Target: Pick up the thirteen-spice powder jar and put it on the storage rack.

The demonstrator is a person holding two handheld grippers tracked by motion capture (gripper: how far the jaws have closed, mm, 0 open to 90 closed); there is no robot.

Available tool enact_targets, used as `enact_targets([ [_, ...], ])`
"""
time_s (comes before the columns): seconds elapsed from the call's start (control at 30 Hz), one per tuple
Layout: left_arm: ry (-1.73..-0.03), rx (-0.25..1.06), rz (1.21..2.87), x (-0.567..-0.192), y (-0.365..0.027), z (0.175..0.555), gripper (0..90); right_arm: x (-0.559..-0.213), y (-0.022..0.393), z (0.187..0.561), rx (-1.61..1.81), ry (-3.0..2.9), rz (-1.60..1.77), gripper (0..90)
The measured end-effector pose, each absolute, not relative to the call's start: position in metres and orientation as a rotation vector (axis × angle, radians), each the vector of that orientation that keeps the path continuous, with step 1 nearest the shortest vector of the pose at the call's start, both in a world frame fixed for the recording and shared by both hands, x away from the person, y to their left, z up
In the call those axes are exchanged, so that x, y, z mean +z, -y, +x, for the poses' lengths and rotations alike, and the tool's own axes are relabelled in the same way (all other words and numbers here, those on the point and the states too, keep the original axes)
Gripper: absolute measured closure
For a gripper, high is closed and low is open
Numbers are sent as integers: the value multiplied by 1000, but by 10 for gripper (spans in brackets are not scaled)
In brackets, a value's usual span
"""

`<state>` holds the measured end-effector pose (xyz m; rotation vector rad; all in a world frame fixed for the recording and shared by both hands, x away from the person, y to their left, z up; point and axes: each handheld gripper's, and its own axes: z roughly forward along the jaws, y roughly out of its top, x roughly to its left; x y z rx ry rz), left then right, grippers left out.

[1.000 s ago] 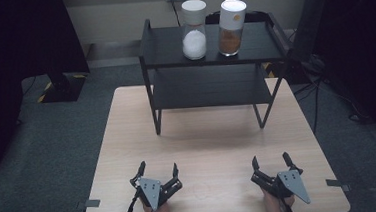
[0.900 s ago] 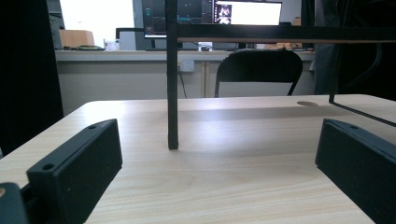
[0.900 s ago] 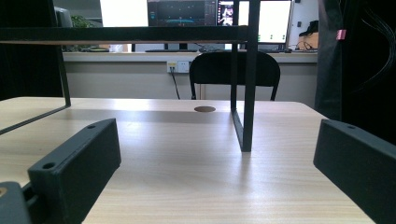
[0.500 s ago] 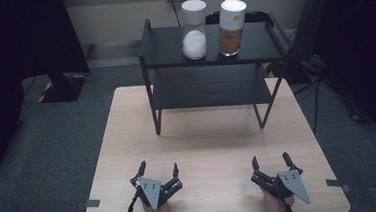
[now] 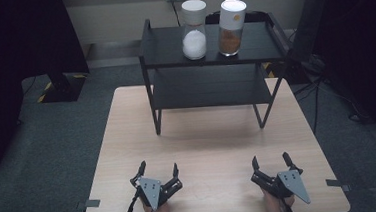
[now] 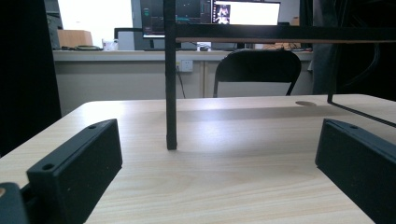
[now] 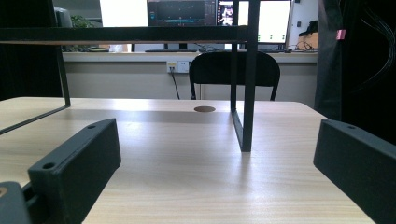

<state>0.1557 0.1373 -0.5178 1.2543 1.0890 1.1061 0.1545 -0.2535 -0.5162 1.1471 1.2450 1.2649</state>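
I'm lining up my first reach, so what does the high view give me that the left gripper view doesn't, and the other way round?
High view: two jars on the rack's top shelf, the white-filled jar left of the brown-filled jar, plus both tongs, left tongs and right tongs, resting open near the table's front edge.

Left gripper view: behind the table, a black chair and lit screens on a desk.

Both: the wooden table, the black rack with its front left leg, and the left tongs open with nothing between them.
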Motion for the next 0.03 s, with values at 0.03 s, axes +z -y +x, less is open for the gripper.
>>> enact_targets([
  [0.03, -1089, 1106, 1255, -518, -137, 156, 0, -516, 254, 155, 1265, -1245, 1147, 0],
])
